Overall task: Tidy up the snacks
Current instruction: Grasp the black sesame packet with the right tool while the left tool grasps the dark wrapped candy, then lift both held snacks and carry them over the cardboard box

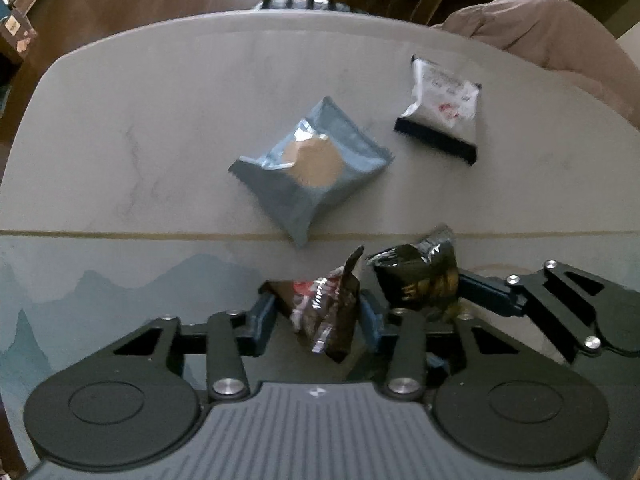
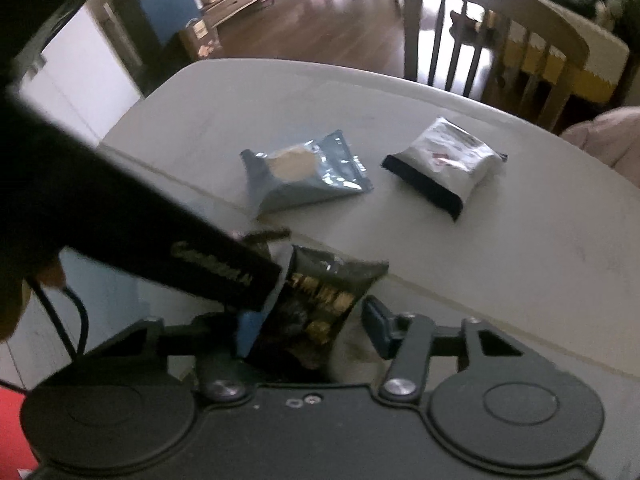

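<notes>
In the left wrist view my left gripper (image 1: 318, 316) points down at the table, shut on a crumpled dark red and black snack packet (image 1: 324, 312). Just to its right, my right gripper (image 2: 312, 328) is shut on a black packet with gold print (image 2: 320, 304), which also shows as the black packet (image 1: 416, 280) in the left wrist view. The two grippers stand close together. The left gripper's black body (image 2: 160, 240) crosses the right wrist view. Farther out on the table lie a blue-grey cookie packet (image 1: 312, 168) and a white packet with a black edge (image 1: 440, 112).
The pale table (image 1: 160, 120) has a mat with a blue mountain print (image 1: 100, 288) along its near side. A wooden chair (image 2: 480, 40) stands behind the far edge. Pink cloth (image 1: 560, 32) rests at the far right corner. Dark wooden floor lies beyond.
</notes>
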The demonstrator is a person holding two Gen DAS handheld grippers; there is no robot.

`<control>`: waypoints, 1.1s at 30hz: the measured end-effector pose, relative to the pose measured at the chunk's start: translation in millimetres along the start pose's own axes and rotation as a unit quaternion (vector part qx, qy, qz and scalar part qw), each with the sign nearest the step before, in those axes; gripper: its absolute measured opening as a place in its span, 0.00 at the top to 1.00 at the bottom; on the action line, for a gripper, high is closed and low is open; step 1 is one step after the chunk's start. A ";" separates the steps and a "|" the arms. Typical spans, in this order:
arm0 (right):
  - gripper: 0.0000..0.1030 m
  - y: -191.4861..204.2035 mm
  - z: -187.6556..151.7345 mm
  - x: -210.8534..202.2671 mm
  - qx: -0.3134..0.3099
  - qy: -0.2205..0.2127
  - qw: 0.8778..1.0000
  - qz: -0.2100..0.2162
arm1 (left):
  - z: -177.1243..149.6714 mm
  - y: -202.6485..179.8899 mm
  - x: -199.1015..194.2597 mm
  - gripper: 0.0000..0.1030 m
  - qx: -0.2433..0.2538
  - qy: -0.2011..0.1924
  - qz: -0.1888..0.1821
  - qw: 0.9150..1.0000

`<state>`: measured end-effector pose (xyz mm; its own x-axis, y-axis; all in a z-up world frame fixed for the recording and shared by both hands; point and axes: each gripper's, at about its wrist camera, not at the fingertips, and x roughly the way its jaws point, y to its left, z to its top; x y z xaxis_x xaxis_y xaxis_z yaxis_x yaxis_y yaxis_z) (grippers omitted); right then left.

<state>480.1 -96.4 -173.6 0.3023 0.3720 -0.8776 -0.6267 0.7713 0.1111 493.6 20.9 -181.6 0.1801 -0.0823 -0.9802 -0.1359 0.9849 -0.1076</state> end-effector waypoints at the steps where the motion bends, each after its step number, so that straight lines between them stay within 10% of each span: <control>1: 0.59 3.2 -2.4 0.4 -0.009 -0.001 1.000 -0.008 | -1.0 1.0 -0.9 0.62 -0.002 -0.004 0.000 1.000; 33: 0.67 31.2 -13.2 -161.2 0.055 -0.101 0.992 -0.044 | -65.7 2.9 -158.1 0.69 0.009 -0.128 0.000 0.992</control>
<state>402.4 -139.1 -34.8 0.4973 0.3871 -0.7765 -0.5123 0.8533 0.0972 400.7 26.7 -37.8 0.4210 -0.0432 -0.9060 -0.1190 0.9876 -0.1024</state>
